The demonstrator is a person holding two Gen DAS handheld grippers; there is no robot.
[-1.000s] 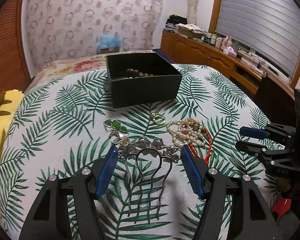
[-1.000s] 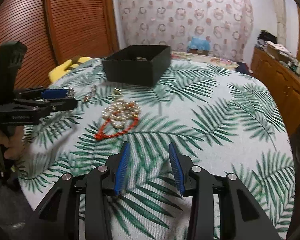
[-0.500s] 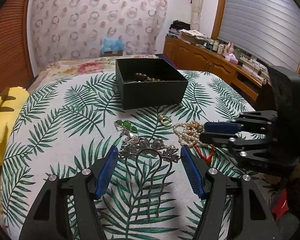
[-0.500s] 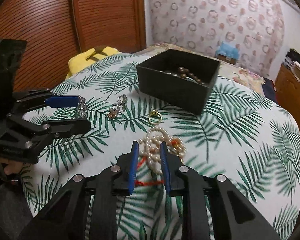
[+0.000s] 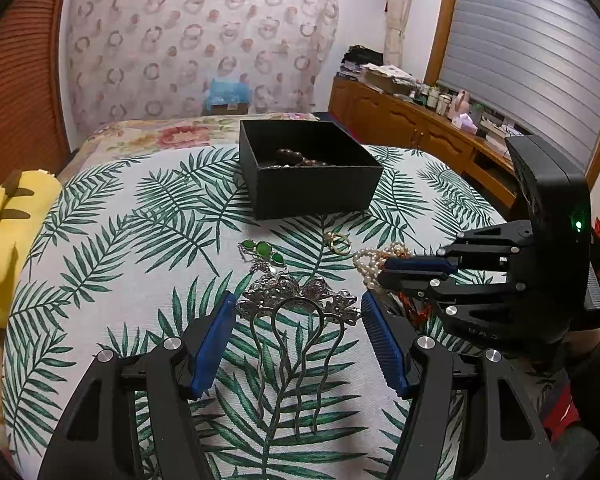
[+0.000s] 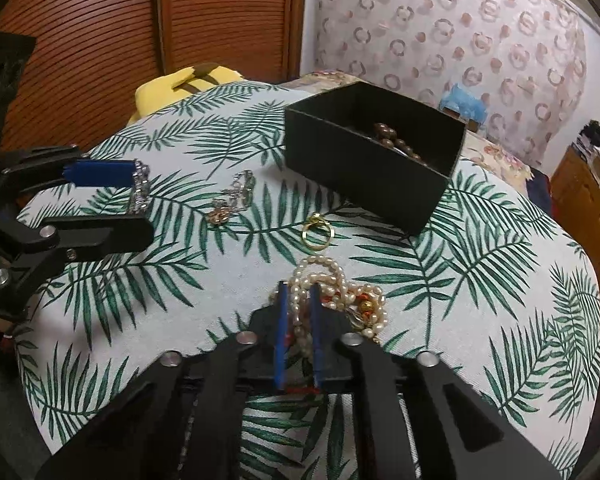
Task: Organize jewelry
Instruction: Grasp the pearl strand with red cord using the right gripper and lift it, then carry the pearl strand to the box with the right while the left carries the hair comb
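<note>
You have a leaf-print cloth (image 5: 112, 248) covering the surface, green fronds on white, reaching every edge you can see. At its left edge a yellow cushion (image 5: 8, 216) with dark stripes pokes out; from the right wrist view it sits past the far edge, in front of the slatted wooden doors (image 6: 220, 16). Beyond the far edge lies a floral bedspread (image 5: 160, 136), and behind it hangs a curtain (image 5: 204, 36) printed with rings. A blue bag (image 5: 226, 92) sits against that curtain. Along the right wall runs a wooden cabinet (image 5: 404, 124), its top crowded with papers and small bottles, under a grey shutter (image 5: 532, 52).
</note>
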